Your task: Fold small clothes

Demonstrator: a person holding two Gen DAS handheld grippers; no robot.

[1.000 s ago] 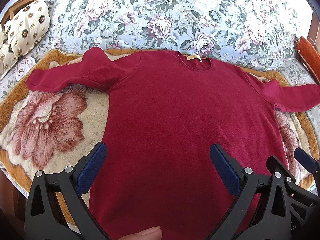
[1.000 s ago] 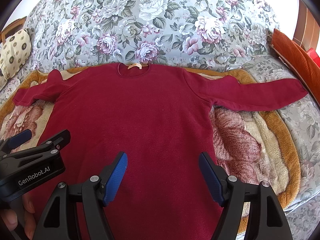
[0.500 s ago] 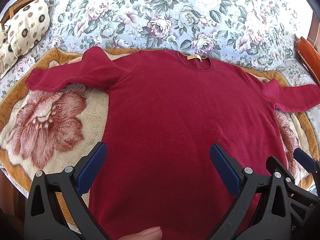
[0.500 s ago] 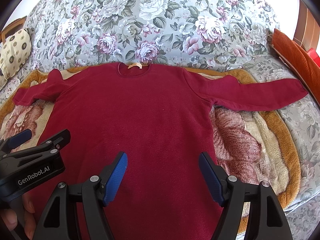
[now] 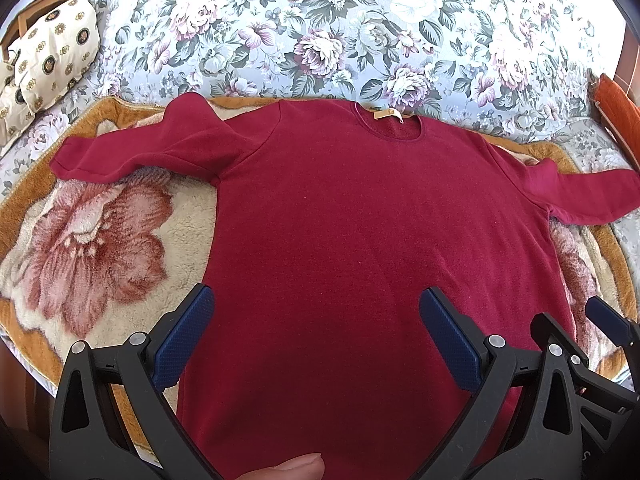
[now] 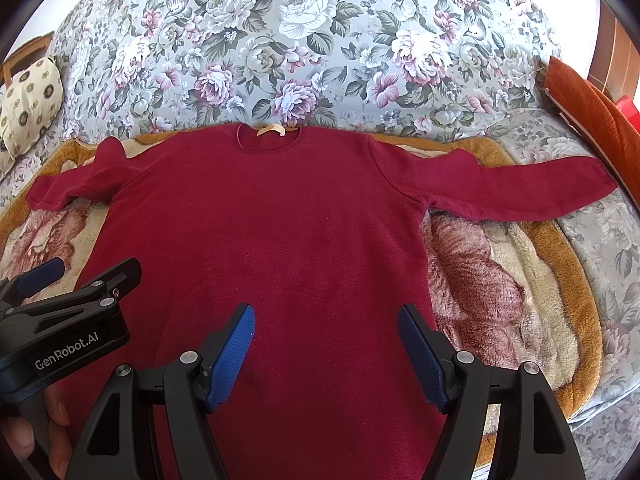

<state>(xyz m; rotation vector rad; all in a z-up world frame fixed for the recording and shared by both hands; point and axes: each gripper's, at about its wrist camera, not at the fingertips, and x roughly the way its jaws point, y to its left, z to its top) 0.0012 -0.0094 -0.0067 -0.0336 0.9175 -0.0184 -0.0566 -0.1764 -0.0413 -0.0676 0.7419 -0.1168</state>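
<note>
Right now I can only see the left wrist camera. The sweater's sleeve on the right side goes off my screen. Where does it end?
Observer: The right-side sleeve lies out straight. Its cuff rests past the fuzzy blanket, on the flowered bedspread.
Operator: Is the right gripper open? I only see one blue tip.
Observer: Yes. The right gripper is open, with both fingers apart over the lower half of the sweater, holding nothing.
Operator: Is anything behind the orange cushion?
Observer: Something bright red peeks out behind the orange cushion. Too little shows to say what it is.
</note>
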